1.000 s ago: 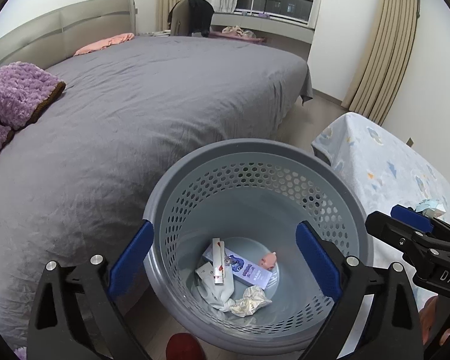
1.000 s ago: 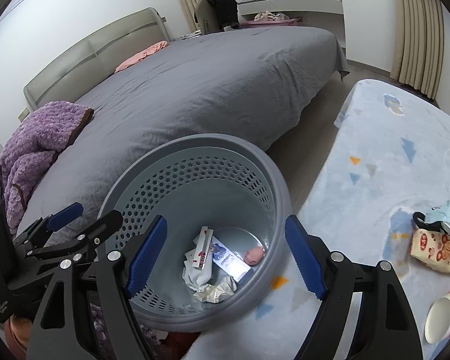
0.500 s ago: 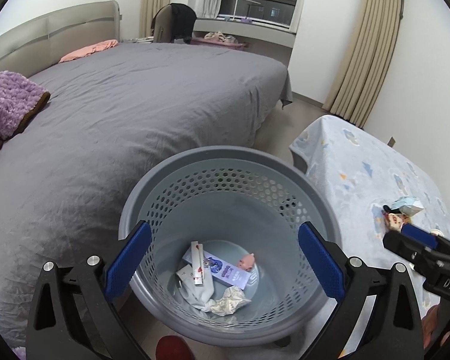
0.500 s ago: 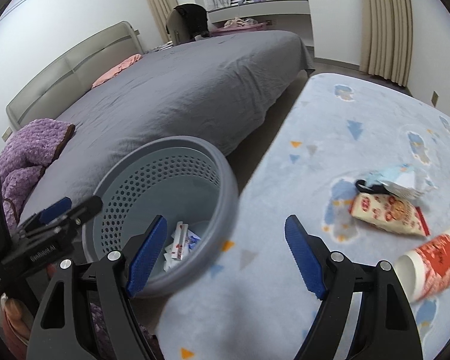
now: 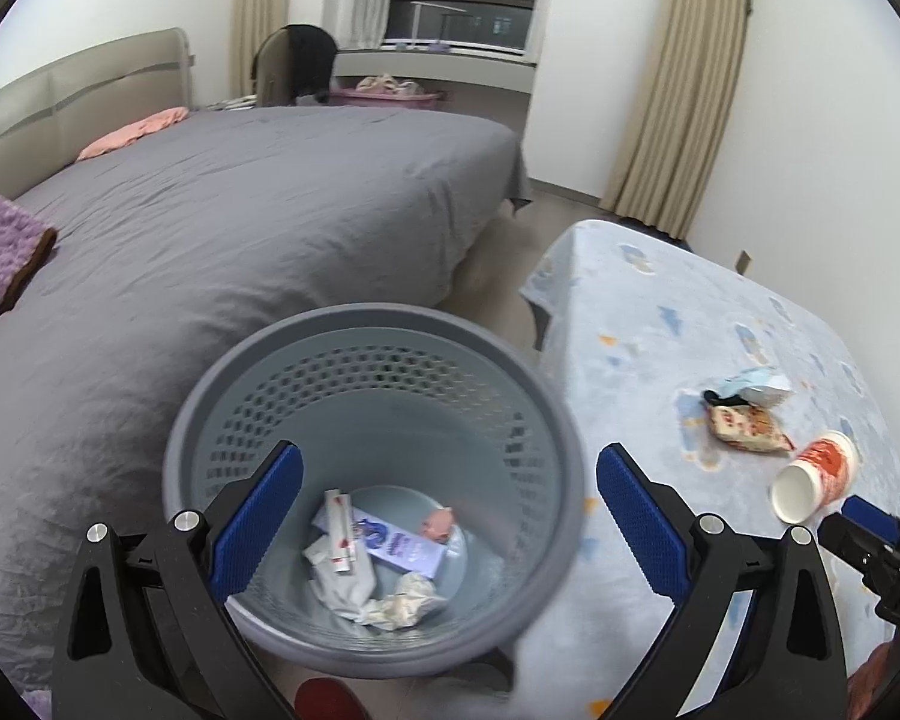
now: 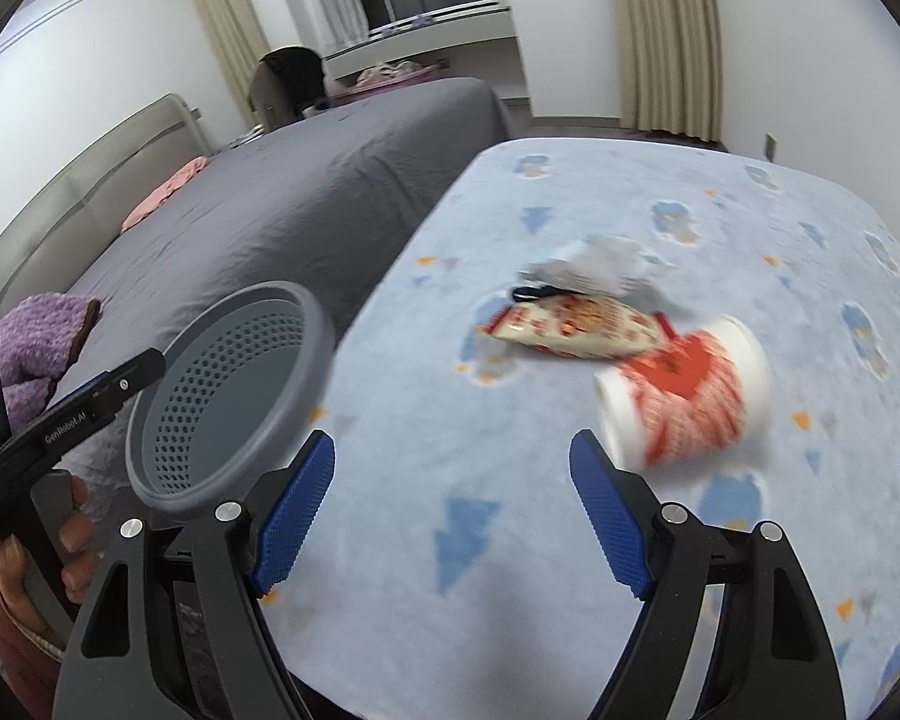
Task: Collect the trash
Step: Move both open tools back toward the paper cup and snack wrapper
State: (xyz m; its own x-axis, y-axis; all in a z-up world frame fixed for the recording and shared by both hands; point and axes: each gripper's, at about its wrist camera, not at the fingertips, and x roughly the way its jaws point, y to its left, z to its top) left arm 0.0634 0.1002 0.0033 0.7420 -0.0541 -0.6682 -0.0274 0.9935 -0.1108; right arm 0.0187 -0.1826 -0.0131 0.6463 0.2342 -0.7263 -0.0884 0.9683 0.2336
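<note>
While the grey perforated wastebasket (image 5: 372, 480) stands between the grey bed (image 5: 240, 228) and the blue-patterned table (image 6: 570, 480), the left gripper (image 5: 447, 516) hangs spread over its mouth (gripping nothing). The right gripper (image 6: 450, 510), also released, hovers over the cloth; the tipped red-and-white paper cup (image 6: 684, 396) lies just beyond its right finger, the snack wrapper (image 6: 576, 324) farther off. "GenRobot.AI" marks the other gripper's arm.

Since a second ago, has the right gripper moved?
Yes. The right gripper has swung away from the basket, across the table toward the cup.
</note>
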